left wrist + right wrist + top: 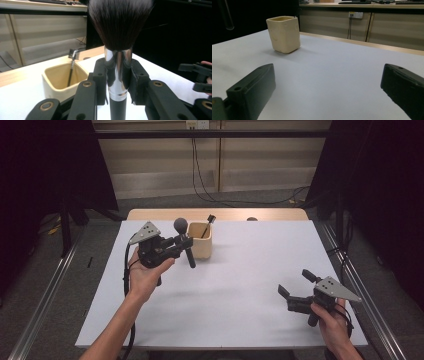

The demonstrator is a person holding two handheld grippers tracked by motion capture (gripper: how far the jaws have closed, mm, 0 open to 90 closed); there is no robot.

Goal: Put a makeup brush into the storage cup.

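— Where's the powder brush [117, 50]?
— Upright in the left gripper [184, 244], clamped at its metal collar, bristles up — above the table [250, 285] near the far left corner, just beside the cream cup [201, 240].
— Anything in the cup?
— A small comb brush [72, 62].
— The right gripper [296, 283]?
— Jaws spread wide, gripping nothing, near the right edge.

This looks like a lab or test room set up for recording — a white tabletop [260, 285] stands alone between black curtains [385, 185], with metal rails [40, 305] along the grey carpeted floor. Cables [200, 175] hang from a wall socket [197, 124] behind, and a long bench [362, 5] with keyboards runs along the far wall.
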